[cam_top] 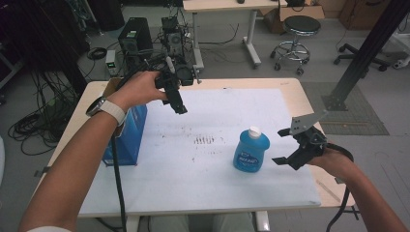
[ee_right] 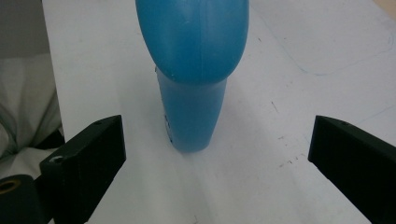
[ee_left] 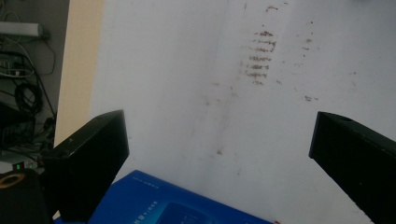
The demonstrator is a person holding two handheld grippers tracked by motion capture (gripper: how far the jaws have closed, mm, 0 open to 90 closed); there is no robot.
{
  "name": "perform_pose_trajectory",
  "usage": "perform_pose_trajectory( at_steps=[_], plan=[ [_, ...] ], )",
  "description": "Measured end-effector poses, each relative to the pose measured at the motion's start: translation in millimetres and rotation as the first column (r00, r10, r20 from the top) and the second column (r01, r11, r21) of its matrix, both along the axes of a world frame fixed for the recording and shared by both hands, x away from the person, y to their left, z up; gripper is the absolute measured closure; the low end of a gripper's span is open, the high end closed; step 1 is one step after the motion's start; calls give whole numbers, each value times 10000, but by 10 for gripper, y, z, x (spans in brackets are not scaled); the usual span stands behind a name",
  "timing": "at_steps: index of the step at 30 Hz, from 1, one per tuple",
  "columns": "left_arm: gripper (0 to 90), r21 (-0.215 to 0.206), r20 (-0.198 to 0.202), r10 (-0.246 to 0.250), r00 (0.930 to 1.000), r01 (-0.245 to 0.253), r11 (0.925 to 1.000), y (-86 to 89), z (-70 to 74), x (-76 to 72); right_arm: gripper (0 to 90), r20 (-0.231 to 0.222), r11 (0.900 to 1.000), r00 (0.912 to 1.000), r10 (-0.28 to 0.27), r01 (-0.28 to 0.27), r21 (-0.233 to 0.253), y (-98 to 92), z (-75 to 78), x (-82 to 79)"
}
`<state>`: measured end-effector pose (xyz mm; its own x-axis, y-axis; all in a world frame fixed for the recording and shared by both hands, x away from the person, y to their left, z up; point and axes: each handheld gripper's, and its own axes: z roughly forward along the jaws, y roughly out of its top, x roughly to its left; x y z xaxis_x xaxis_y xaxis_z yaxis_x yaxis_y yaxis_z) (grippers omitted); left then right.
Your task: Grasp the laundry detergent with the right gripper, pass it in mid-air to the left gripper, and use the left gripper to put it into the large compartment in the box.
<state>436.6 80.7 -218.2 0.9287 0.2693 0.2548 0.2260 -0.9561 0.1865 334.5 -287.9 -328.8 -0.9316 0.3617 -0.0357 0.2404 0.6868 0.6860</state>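
A blue bottle (cam_top: 251, 151) with a white cap stands upright on the white sheet (cam_top: 212, 193), right of centre. My right gripper (cam_top: 279, 146) hovers just to its right, open, jaws pointing at the bottle. In the right gripper view the bottle (ee_right: 196, 70) stands ahead between the spread jaws of the gripper (ee_right: 219, 135), not touched. A blue box (cam_top: 126, 137) stands at the table's left side. My left gripper (cam_top: 180, 107) is held above the sheet, up and right of the box, open and empty. Below this gripper (ee_left: 219, 130), the box top (ee_left: 173, 205) shows.
Brown smudges (cam_top: 204, 140) mark the sheet's middle. The wooden table edge (cam_top: 300, 96) frames the sheet. Behind the table stand computer towers (cam_top: 135, 36) with tangled cables, a desk leg (cam_top: 251, 43) and a stool (cam_top: 295, 34). A black metal post (cam_top: 367, 48) rises at right.
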Motion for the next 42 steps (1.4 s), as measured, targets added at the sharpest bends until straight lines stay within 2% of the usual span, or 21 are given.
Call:
perform_pose_trajectory(
  at_steps=[9, 13, 17, 26, 42],
  plan=[
    [52, -90, 49, 23, 10000, -23, 10000, 6, 4, 8, 35, 145, 9980, 9998, -168, 158, 618, -66, -103, -20],
    [53, -84, 16, 55, 10000, -55, 9999, 10, 1, 7, 35, 187, 9943, 9996, -205, 184, 1048, -80, -157, -28],
    [53, -70, 7, 53, 10000, -53, 10000, 14, -3, 3, 34, 153, 9915, 9995, -293, 271, 1275, -67, -250, -36],
    [53, -63, -52, 105, 9999, -105, 9999, 22, -18, 15, 34, 188, 9850, 9993, -328, 291, 1699, -65, -329, -37],
    [53, -68, -115, 148, 9998, -149, 9999, 14, -34, 33, 34, 199, 9794, 9992, -349, 302, 1998, 30, -449, 0]
  ],
)
